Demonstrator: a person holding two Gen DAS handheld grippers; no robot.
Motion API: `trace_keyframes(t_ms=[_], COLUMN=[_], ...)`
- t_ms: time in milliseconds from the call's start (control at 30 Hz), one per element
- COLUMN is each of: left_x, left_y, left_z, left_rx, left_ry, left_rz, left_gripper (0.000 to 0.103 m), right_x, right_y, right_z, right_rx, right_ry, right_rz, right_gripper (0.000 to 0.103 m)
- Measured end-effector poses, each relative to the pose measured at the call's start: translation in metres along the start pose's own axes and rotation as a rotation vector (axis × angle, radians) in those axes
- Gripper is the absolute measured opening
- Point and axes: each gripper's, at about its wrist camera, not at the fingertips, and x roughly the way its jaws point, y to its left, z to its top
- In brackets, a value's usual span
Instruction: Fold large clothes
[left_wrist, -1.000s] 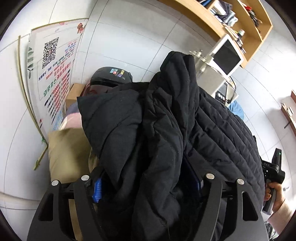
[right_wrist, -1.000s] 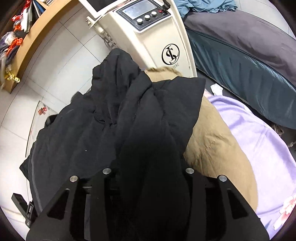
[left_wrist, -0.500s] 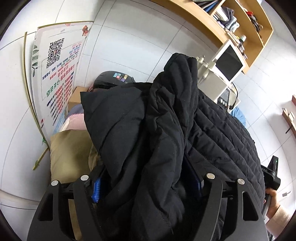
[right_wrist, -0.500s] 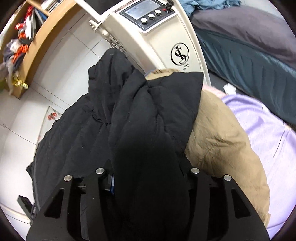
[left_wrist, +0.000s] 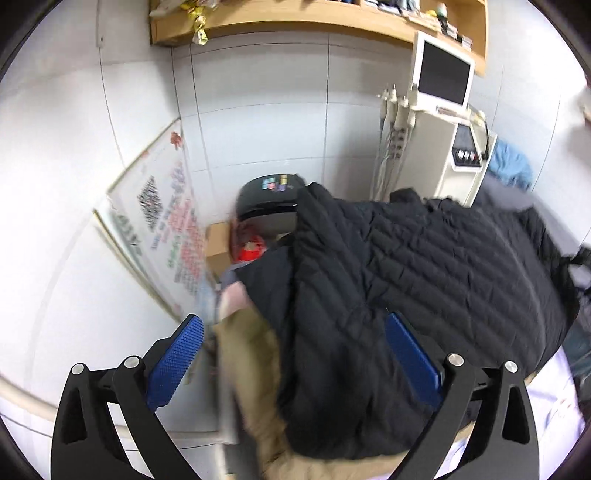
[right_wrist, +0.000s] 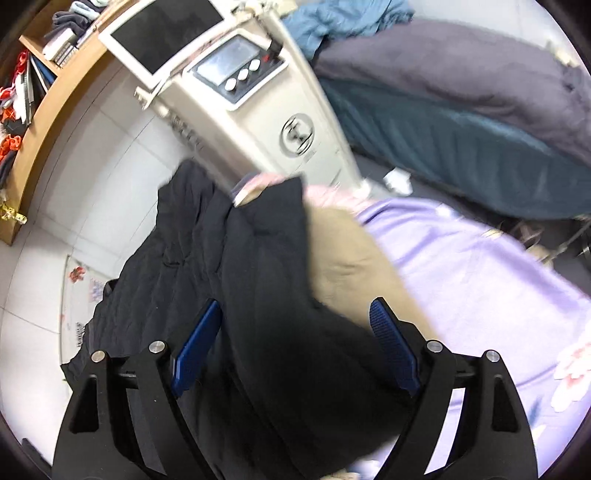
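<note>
A black quilted jacket (left_wrist: 424, 277) lies folded in a flat bundle on top of a tan garment (left_wrist: 258, 369). My left gripper (left_wrist: 292, 319) hovers above its near edge with the jaws opening wide. Its blue pads (left_wrist: 177, 362) are bare and press on nothing. In the right wrist view the jacket (right_wrist: 258, 295) runs under and between the fingers of my right gripper (right_wrist: 295, 304). Those jaws are opening too, and both pads (right_wrist: 393, 350) stand clear of the cloth. The tan garment (right_wrist: 343, 258) shows to the right of the jacket, on a lilac sheet (right_wrist: 461, 277).
A cream machine with a screen (left_wrist: 458, 155) stands against the tiled wall behind the pile. A printed poster board (left_wrist: 162, 229) leans at the left, beside a cardboard box (left_wrist: 218, 243) and a black domed object (left_wrist: 269, 199). Dark bedding (right_wrist: 461, 110) lies at the right.
Both grippers have let go of the jacket and spread their jaws. Both have pulled up and back, and the jacket has dropped flat onto the tan garment.
</note>
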Motion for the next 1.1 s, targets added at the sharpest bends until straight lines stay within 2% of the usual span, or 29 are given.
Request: trace_keyframes(t_ms=[100,200,333,400,567,633,733,833,1100], left_x=[-0.017,-0.028,-0.035,-0.040,-0.047,-0.050,-0.052,-0.053,-0.048], left_y=[0.003,0.000,-0.024,-0.040,-0.083,-0.094,-0.106,-0.113,-0.122], left_z=[-0.004,-0.008,-0.009,-0.009,-0.009,-0.012,-0.013,-0.014,-0.016], left_rx=[-0.008,-0.045,-0.006,0.028,0.101,0.103,0.097,0.097,0.122], left_ry=[0.038,0.074,0.121,0.114,0.159,0.166,0.194,0.219,0.252], left_rz=[-0.004,-0.043,-0.035,-0.026,0.003,0.025,-0.032,-0.040,0.005], left_gripper=[0.096,0.096,0.096,0.096,0.096,0.096,0.096,0.096,0.096], right_x=[-0.036,-0.054,-0.065,-0.065,-0.063,-0.068,-0.081,-0.086,-0.087], right_y=[-0.004,0.003,0.033,0.055,0.106,0.122,0.143,0.157,0.168], right_z=[-0.001,-0.009,-0.038,-0.061,-0.106,-0.119,-0.131,-0.139,-0.145], right_rx=[-0.023,-0.083,-0.229,-0.313,-0.453,-0.506,-0.581,-0.615,-0.618], right_ry=[-0.028,0.015,0.086,0.130,0.188,0.181,0.137,0.135,0.165], right_rz=[-0.053,-0.087,-0.094,-0.110,-0.091,-0.098,-0.148,-0.171,-0.219], right_gripper=[0.086,0.090,0.090,0.091,0.091,0.091,0.091,0.091,0.091])
